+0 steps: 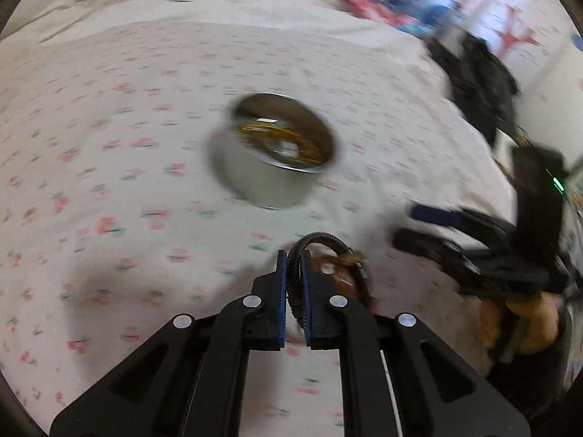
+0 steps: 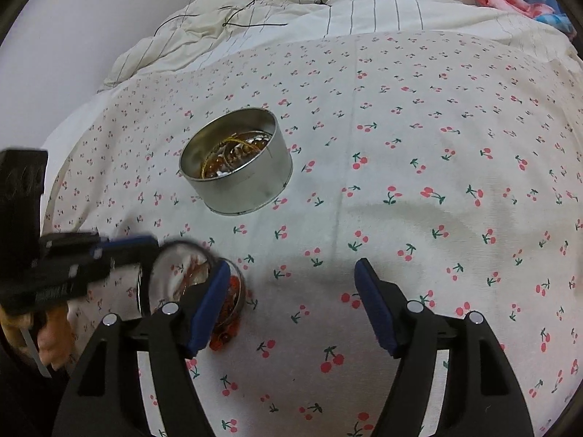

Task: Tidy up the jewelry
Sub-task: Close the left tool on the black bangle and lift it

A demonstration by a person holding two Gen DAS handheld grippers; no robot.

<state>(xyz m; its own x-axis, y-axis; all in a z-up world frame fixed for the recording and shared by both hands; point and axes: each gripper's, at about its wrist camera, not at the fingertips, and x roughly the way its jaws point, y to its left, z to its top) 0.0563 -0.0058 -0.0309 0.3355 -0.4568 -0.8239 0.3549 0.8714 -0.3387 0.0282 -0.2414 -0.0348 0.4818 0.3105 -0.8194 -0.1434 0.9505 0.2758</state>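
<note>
The left gripper (image 1: 292, 266) is clamped on a dark braided bracelet (image 1: 320, 240), whose loop arches out past the fingertips. The round metal tin (image 1: 271, 154) sits on the cherry-print sheet (image 2: 419, 145) at about twelve o'clock from that gripper, already holding gold and amber pieces. The right gripper (image 2: 291, 284) hangs spread wide and empty, with a pile of red beads and bangles (image 2: 222, 313) by its left finger. I'd say the carry should end right over the tin's mouth, low, before letting go, so the loop doesn't catch the rim.
</note>
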